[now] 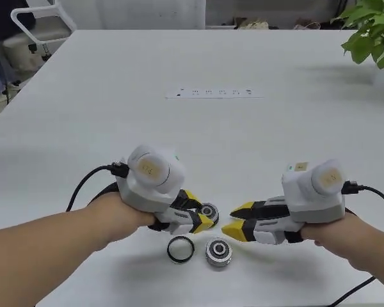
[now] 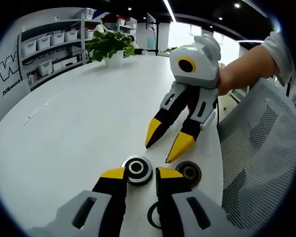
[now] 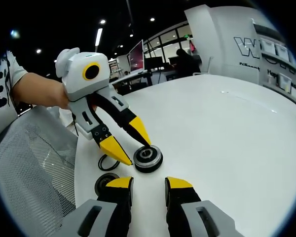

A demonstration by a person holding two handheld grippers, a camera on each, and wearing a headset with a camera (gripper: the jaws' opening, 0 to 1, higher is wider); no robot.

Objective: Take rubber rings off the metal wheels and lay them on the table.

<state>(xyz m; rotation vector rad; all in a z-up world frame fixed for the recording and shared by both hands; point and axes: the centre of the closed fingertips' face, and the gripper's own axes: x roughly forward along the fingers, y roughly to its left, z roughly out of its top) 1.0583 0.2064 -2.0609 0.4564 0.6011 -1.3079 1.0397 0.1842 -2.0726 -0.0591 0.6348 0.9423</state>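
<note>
Ringed wheel (image 2: 137, 170) lies between your left gripper (image 2: 141, 173) tips, grip unclear; your right gripper (image 3: 149, 183), parted and empty, faces it, close.

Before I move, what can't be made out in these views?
Left gripper view: loose rubber ring half hidden under the left claw.
Right gripper view: near wheel partly covered by the right claw.
Whether the left claw clamps the other wheel: unclear in every view.
</note>
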